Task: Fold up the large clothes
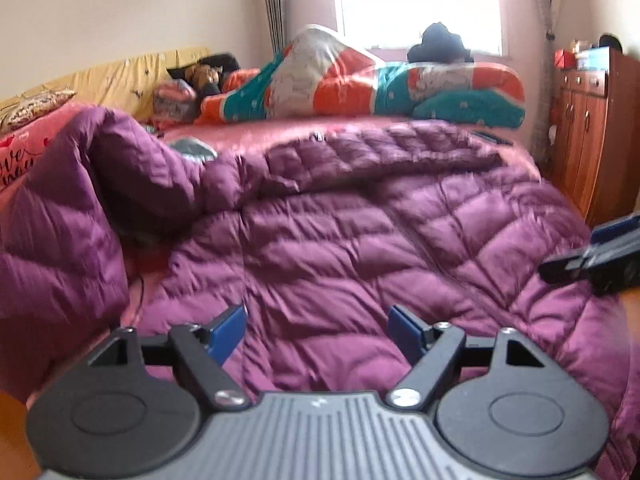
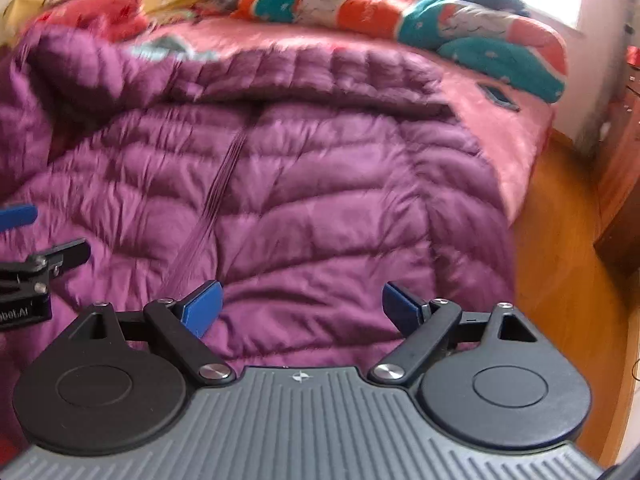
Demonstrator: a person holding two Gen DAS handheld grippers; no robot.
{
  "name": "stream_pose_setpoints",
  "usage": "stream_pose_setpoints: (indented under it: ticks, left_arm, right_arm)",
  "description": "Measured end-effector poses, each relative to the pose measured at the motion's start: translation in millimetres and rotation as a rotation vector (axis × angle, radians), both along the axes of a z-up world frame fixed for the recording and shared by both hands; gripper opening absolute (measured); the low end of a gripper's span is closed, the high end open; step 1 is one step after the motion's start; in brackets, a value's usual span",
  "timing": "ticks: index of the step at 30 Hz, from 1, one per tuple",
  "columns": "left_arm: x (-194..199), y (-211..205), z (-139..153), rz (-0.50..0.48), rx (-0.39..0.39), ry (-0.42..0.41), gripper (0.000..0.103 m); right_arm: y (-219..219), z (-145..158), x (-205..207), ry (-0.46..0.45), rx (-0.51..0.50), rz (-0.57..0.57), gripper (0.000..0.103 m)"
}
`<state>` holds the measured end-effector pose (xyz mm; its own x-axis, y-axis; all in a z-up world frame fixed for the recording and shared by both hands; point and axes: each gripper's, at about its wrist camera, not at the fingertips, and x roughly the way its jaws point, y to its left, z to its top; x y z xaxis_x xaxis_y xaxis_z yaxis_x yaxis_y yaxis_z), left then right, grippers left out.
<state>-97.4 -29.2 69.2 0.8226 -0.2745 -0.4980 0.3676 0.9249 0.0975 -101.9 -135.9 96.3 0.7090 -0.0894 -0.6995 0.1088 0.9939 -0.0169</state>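
Ahead of both sets of wide, empty fingers, the purple down coat [image 1: 340,240] sprawls on the bed [image 2: 500,128], one sleeve [image 1: 132,168] partly turned in; most folding remains.

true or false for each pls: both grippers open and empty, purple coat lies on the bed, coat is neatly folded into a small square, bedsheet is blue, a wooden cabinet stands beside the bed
1. Both grippers are open and empty: true. The left gripper and right gripper hold nothing.
2. The purple coat lies on the bed: true.
3. The coat is folded into a small square: false. It lies spread out, rumpled.
4. The bedsheet is blue: false. It is pink.
5. A wooden cabinet stands beside the bed: true.
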Motion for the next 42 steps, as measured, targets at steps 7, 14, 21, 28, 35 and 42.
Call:
stream_pose_setpoints:
  ticks: [7,14,21,28,35,42]
  left_arm:
    - [18,0,-2,-0.061,-0.043,0.025,0.082]
    - [34,-13,-18,-0.114,-0.039,0.103,0.082]
    - [41,-14,-28,-0.127,-0.034,0.155,0.086]
    - [46,-11,-30,-0.137,-0.057,0.195,0.089]
    - [52,-8,-29,-0.148,-0.087,0.231,0.091]
    - [53,-8,-30,-0.15,-0.09,0.24,0.091]
  right_arm:
    - [19,82,-5,-0.164,-0.042,0.089,0.103]
    - [119,163,19,-0.28,-0.084,0.534,0.103]
    - [263,164,60,-0.226,-0.196,1.002,0.103]
    - [373,107,90,-0.089,-0.4,1.308,0.091]
    - [418,52,116,0.06,-0.501,1.407,0.082]
    - [430,11,117,0.131,-0.603,1.407,0.068]
